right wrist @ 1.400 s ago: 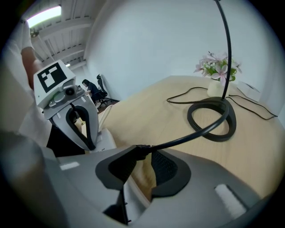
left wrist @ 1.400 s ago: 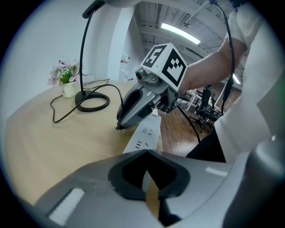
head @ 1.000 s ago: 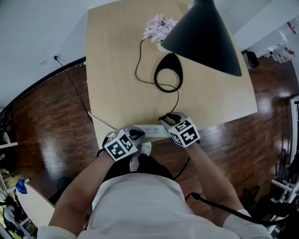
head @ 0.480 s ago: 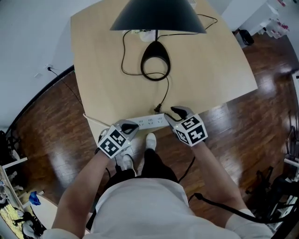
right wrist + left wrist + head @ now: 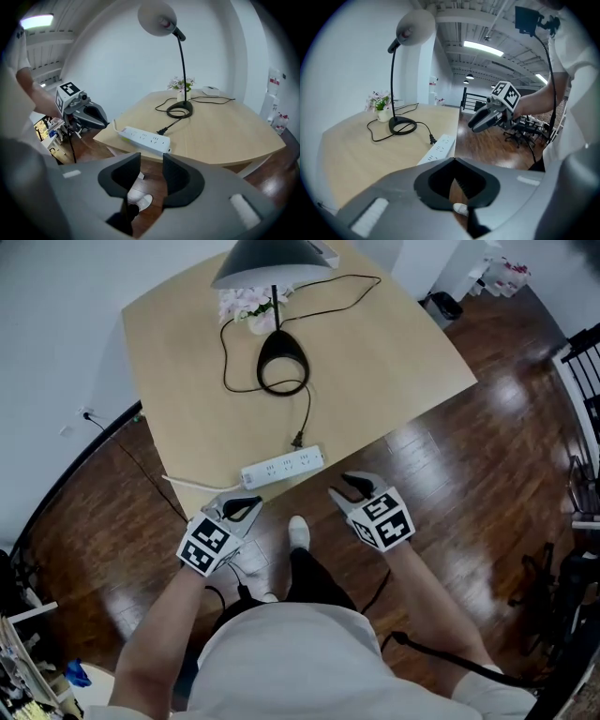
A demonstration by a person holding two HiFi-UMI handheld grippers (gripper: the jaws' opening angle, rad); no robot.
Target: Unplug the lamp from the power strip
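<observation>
The black desk lamp (image 5: 282, 362) stands at the far side of the wooden table (image 5: 394, 352). Its black cord runs to a plug (image 5: 298, 439) that lies on the table just beyond the white power strip (image 5: 282, 466), out of the sockets. The strip lies along the near table edge. Both grippers hang over the floor, short of the table. My left gripper (image 5: 251, 504) is shut and holds nothing. The right gripper (image 5: 349, 483) stands open and empty. The right gripper view shows the strip (image 5: 143, 137) and the loose plug (image 5: 162, 131) ahead of its jaws.
A small pot of pink flowers (image 5: 246, 307) stands beside the lamp. The strip's white cable (image 5: 192, 484) trails off the table's left corner towards a wall socket (image 5: 86, 414). A second black cord (image 5: 347, 282) runs across the table's far end. My shoe (image 5: 298, 532) is on the wood floor.
Both grippers have drawn back from the power strip, off the table edge and towards me. The right gripper has let go of the plug, which now lies beside the strip.
</observation>
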